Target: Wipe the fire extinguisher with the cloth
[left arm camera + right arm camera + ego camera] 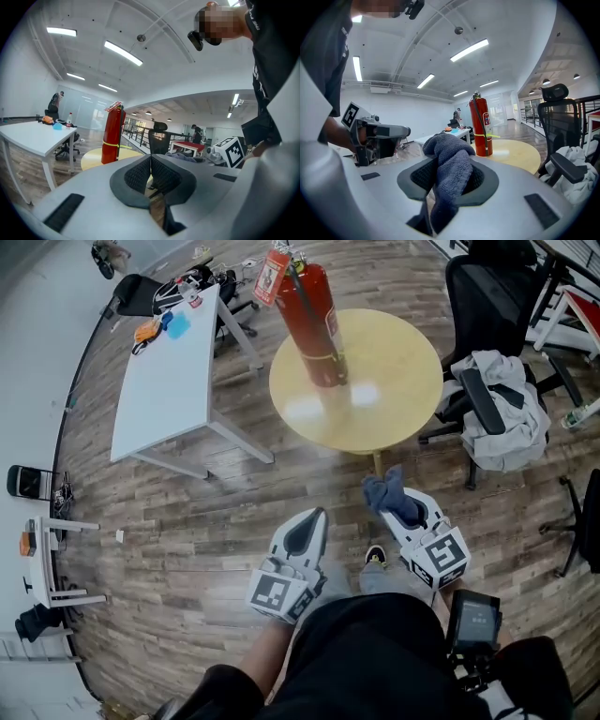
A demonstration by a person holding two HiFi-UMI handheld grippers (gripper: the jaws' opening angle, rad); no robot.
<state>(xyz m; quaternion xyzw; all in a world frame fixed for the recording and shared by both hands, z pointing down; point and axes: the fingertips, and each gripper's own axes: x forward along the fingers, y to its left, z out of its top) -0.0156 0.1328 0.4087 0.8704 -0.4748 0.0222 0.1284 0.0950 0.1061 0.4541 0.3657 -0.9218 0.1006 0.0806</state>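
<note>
Extinguisher (309,320) stood upright on round table (394,409), well ahead of both claws. Right claw (405,514) clamped on blue cloth (382,491); left claw (314,519) pinched closed, empty. Approach step, wiping not begun. Next: carry cloth forward onto red body.

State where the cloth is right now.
In the head view, the cloth sits right of centre, clamped in the right hand-held gripper, just short of the round table.

Bunched blue-grey cloth (451,159) is pinched between the jaws of the right gripper (449,180). Red extinguisher (309,320) stands upright, well ahead.
</note>
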